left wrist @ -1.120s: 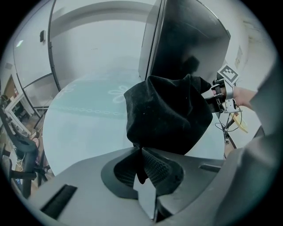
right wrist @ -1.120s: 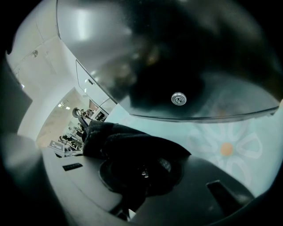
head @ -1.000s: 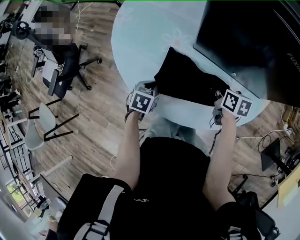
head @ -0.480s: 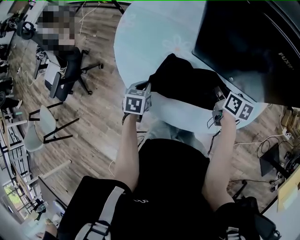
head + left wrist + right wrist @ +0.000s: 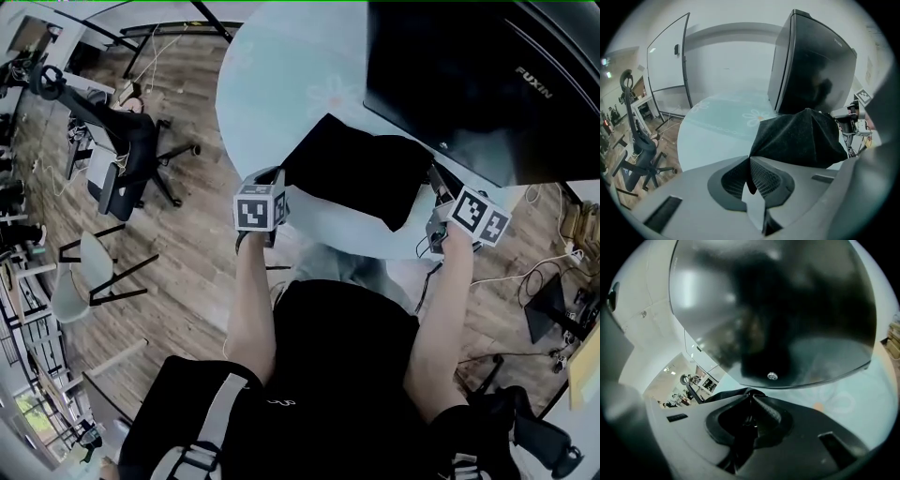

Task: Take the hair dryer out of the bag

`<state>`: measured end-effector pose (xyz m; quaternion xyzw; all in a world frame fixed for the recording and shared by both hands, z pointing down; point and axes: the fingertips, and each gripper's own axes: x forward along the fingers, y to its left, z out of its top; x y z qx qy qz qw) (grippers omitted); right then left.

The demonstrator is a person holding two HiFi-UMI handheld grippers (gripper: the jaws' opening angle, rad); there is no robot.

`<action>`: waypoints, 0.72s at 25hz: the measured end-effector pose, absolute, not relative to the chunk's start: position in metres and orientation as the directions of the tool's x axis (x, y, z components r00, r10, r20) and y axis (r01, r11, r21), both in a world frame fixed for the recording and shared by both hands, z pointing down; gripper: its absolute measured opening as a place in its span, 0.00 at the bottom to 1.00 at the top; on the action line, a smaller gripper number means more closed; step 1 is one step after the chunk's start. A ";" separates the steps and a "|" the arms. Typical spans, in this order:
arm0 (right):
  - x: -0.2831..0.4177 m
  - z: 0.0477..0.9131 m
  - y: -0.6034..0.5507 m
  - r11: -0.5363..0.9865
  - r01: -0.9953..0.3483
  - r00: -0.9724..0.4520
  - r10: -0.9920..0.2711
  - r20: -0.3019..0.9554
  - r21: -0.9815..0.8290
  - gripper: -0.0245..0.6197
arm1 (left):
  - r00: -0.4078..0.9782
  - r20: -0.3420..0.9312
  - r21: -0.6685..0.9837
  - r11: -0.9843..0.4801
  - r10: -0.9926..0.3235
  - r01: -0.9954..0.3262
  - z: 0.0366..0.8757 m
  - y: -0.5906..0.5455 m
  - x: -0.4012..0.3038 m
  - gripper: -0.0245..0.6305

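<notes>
The black soft fabric bag (image 5: pixel 361 173) is held stretched over the round pale-blue glass worktop (image 5: pixel 272 84), with opposite edges pinched in the nearly closed left tool (image 5: pixel 750 161) and right tool (image 5: pixel 752 397). The hair dryer is not visible and is judged to be inside the bag. The two-point hold presumably keeps the bag spread so that its opening can be found.

A black monitor (image 5: pixel 469 84) blocks the right of the bag (image 5: pixel 356 173); bare tabletop (image 5: pixel 272 84) lies open leftward

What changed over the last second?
The black bag, lying on the table before, is now lifted and stretched between the left gripper, which drew its corner up and leftward, and the right gripper. Unchanged: both jaws shut on the bag's cloth; no hair dryer visible.
</notes>
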<state>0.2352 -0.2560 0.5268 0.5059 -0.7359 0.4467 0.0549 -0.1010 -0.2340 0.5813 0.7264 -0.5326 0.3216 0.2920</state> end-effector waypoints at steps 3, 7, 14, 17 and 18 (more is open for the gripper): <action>0.250 0.525 -0.248 0.065 -0.794 -0.459 -0.716 0.526 -0.604 0.08 | 0.211 0.779 0.075 -0.246 -0.590 -0.966 0.582 -0.233 -0.102 0.07; 0.269 0.523 -0.237 0.022 -0.784 -0.428 -0.744 0.513 -0.621 0.08 | 0.196 0.784 0.070 -0.231 -0.588 -0.970 0.584 -0.228 -0.103 0.07; 0.295 0.522 -0.209 -0.057 -0.769 -0.354 -0.792 0.498 -0.636 0.08 | 0.187 0.799 0.050 -0.247 -0.571 -0.968 0.588 -0.218 -0.102 0.07; 0.311 0.521 -0.194 -0.103 -0.767 -0.299 -0.815 0.495 -0.634 0.08 | 0.174 0.810 0.042 -0.240 -0.561 -0.970 0.593 -0.215 -0.107 0.07; 0.319 0.521 -0.188 -0.125 -0.765 -0.276 -0.822 0.497 -0.632 0.08 | 0.173 0.813 0.043 -0.239 -0.556 -0.970 0.595 -0.214 -0.108 0.07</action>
